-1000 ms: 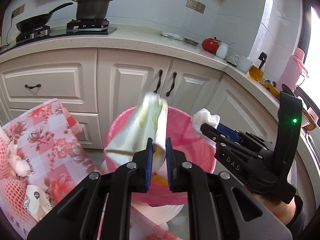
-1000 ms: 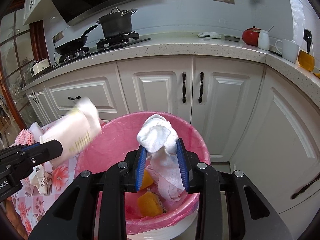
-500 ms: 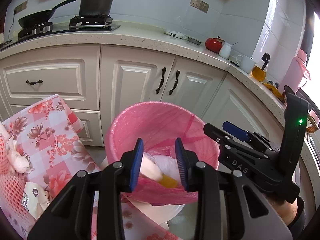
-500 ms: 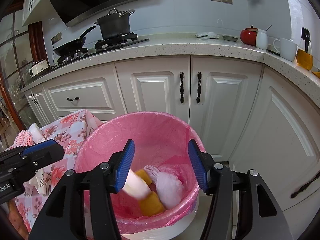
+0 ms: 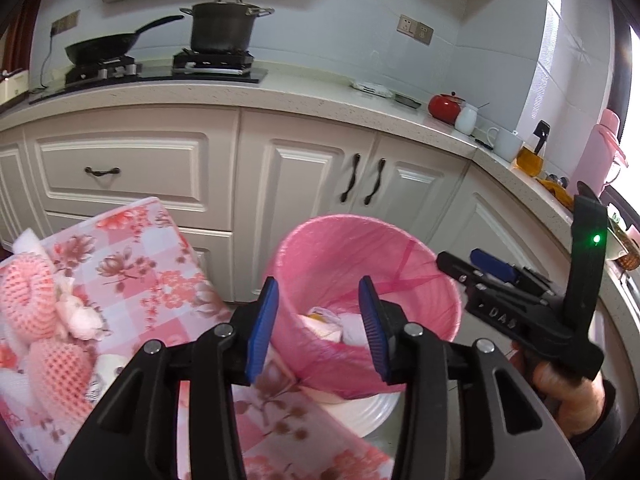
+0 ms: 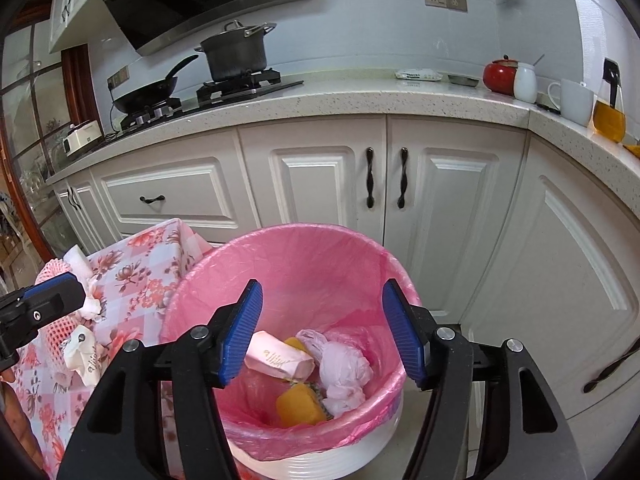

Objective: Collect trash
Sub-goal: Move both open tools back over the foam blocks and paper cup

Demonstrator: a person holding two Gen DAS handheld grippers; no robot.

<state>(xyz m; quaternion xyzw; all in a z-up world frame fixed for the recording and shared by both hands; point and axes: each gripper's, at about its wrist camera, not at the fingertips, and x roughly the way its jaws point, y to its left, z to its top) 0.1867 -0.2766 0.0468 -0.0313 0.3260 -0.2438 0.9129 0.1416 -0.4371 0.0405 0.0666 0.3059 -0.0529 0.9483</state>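
A white bin with a pink liner (image 6: pixel 304 248) stands on the floor by the cabinets; it also shows in the left wrist view (image 5: pixel 344 240). Inside lie a white wrapper (image 6: pixel 278 358), a crumpled white tissue (image 6: pixel 344 372) and an orange sponge (image 6: pixel 300 404). My right gripper (image 6: pixel 322 330) is open and empty above the bin. My left gripper (image 5: pixel 318 326) is open and empty, at the bin's left rim. On the floral tablecloth (image 5: pixel 132 264) lie pink foam nets (image 5: pixel 28 296) and white scraps (image 6: pixel 82 354).
White cabinets (image 6: pixel 320 176) stand close behind the bin, and a corner cabinet (image 6: pixel 560 260) to its right. The counter holds a stove with a pot (image 6: pixel 236 54) and a pan, a red pot, a mug and bottles.
Both grippers opened and dropped what they held: the wrapper and the tissue now lie in the bin. The left gripper has drawn back to the left, away from the bin.
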